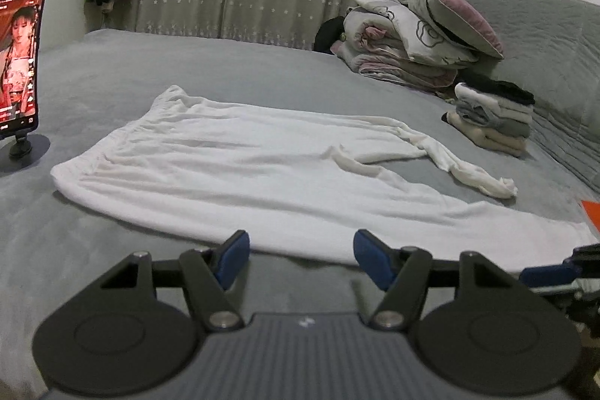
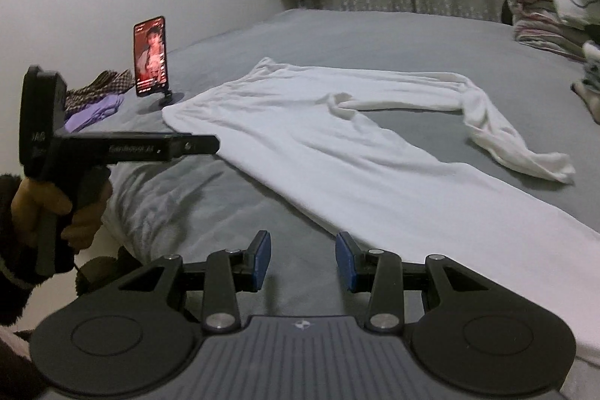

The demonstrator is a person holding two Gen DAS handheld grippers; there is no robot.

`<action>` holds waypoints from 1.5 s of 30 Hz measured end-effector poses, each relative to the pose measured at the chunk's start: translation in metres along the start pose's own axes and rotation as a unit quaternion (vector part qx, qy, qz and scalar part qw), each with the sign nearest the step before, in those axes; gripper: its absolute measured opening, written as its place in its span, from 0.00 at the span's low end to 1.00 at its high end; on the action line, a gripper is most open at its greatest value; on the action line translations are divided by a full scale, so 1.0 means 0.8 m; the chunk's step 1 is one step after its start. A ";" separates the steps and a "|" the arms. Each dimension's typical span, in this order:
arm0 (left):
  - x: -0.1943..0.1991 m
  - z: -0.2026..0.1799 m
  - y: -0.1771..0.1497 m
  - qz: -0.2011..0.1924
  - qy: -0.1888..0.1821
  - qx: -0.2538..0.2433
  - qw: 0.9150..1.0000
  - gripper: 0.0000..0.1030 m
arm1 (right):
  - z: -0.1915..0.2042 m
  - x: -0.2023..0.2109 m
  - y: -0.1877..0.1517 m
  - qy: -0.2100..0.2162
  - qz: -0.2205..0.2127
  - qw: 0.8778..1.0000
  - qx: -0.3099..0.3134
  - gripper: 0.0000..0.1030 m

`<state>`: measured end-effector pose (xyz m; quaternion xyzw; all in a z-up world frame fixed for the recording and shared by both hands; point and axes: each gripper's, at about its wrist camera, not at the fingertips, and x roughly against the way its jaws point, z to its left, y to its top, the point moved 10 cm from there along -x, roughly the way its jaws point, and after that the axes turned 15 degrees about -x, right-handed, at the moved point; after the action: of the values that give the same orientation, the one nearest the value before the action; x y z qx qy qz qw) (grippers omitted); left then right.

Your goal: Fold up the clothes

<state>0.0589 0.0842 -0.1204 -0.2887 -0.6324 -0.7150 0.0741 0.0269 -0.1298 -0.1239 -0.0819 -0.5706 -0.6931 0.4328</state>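
1. A pair of white leggings [image 1: 240, 171] lies spread flat on the grey bed [image 1: 262, 62], waistband toward the phone and legs running away from it.
2. The fabric is thin and soft, with long shallow wrinkles running along its length; the waistband edge is gathered into small puckers.
3. The near leg lies straight and smooth, reaching past the right tool. The far leg runs straight, then bends back on itself; its foot end [image 1: 483, 180] sits crumpled and twisted, with a wedge of grey bed showing between the two legs.
4. The left tool [image 1: 302, 257] hovers just beside the near edge of the leggings, its blue-padded jaws spread wide and gripping nothing.
5. The right tool [image 2: 303, 259] is likewise released and empty, jaws apart, just above the bed at the near leg's edge.
6. In the right wrist view, a hand [image 2: 56, 208] in a dark fuzzy sleeve grips the left tool's handle, near the waistband side of the leggings.
7. A phone [image 1: 20, 62] with a lit screen stands on a round stand beside the waistband.
8. Beyond the crumpled foot end sits a stack of folded clothes [image 1: 491, 119], well apart from the leggings, with piled bedding and pillows [image 1: 420, 36] behind it.
9. A small heap of checked and lilac garments [image 2: 93, 100] lies near the phone.
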 end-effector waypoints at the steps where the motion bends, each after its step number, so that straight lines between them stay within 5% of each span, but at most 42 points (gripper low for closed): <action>1: -0.003 0.001 0.002 0.000 -0.001 -0.003 1.000 0.61 | 0.002 -0.004 0.001 0.000 0.002 1.000 0.002 0.38; 18: 0.001 0.033 -0.013 0.016 0.028 0.015 0.999 0.61 | -0.003 -0.047 0.017 -0.024 0.036 0.998 0.046 0.37; 26: 0.005 0.079 -0.025 0.021 0.049 0.075 0.996 0.61 | -0.005 -0.058 0.019 -0.039 0.044 0.995 0.081 0.04; 34: 0.010 0.098 -0.026 0.019 0.047 0.134 0.990 0.61 | -0.004 -0.035 0.032 0.021 0.045 0.998 0.025 0.03; 39: 0.017 0.094 -0.029 0.013 -0.032 0.233 0.972 0.61 | -0.004 -0.012 0.045 0.075 0.043 0.996 -0.027 0.03; 45: 0.008 0.037 -0.036 0.006 -0.192 0.338 0.921 0.60 | -0.001 0.000 0.060 0.103 0.036 0.993 -0.051 0.03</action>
<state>0.0499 0.1189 -0.1408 -0.3820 -0.8367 -0.3895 0.0482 0.0608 -0.1288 -0.0893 -0.0526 -0.4840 -0.7100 0.5089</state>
